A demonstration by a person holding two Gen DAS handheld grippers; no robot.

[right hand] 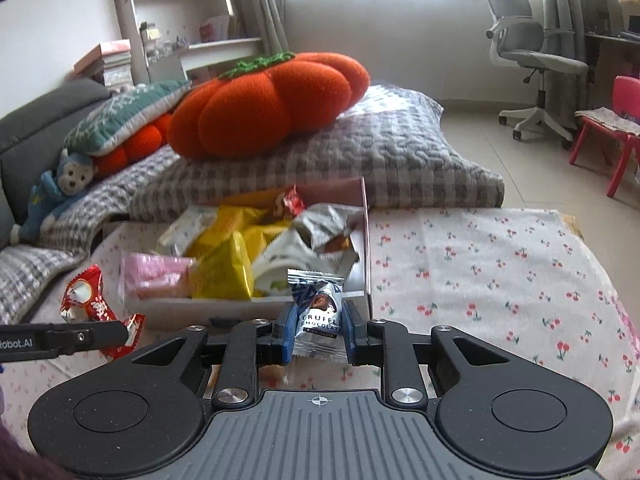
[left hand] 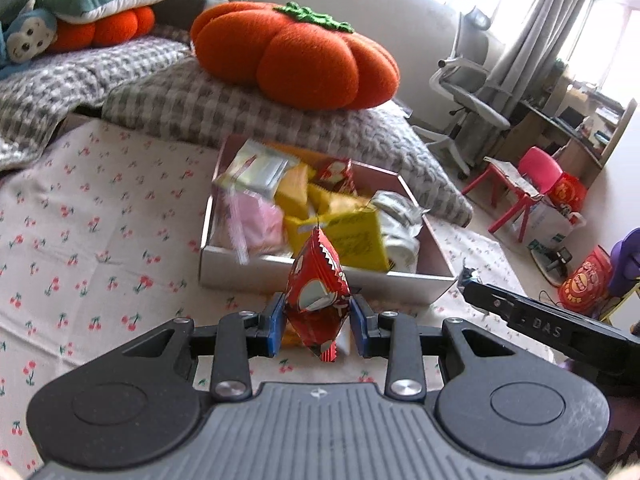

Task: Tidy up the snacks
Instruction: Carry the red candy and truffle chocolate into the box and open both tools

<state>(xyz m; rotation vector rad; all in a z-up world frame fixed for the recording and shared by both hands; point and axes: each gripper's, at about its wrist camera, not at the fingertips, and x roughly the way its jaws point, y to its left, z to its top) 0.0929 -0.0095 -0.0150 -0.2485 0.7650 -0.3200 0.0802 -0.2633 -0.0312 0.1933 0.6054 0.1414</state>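
Bedroom setup, cherry-print sheet (right hand: 480, 264) spread over the bed, with a big orange pumpkin cushion (left hand: 296, 52) on a grey checked blanket (right hand: 392, 148) further back. Straight ahead of both claws sits an open snack box (left hand: 320, 284) already piled with yellow, pink and silver packets.

Left gripper (left hand: 318, 318) has its blue pads pinched on a red candy wrapper (left hand: 316, 292), which stands on end between them, its tip pointing up toward the box. Right gripper (right hand: 318, 330) is squeezed onto a silver truffle chocolate packet (right hand: 318, 312), held just short of the box's near wall.

Handling-wise, I'd guess both are super light and crinkly. Foil is slick, so a grip on the puffy air-filled part could squirt out or twist. Grabbing across the middle, where the actual candy sits, looks like the safest bet. The chocolate probably squashes if clamped too hard, so go gentle.
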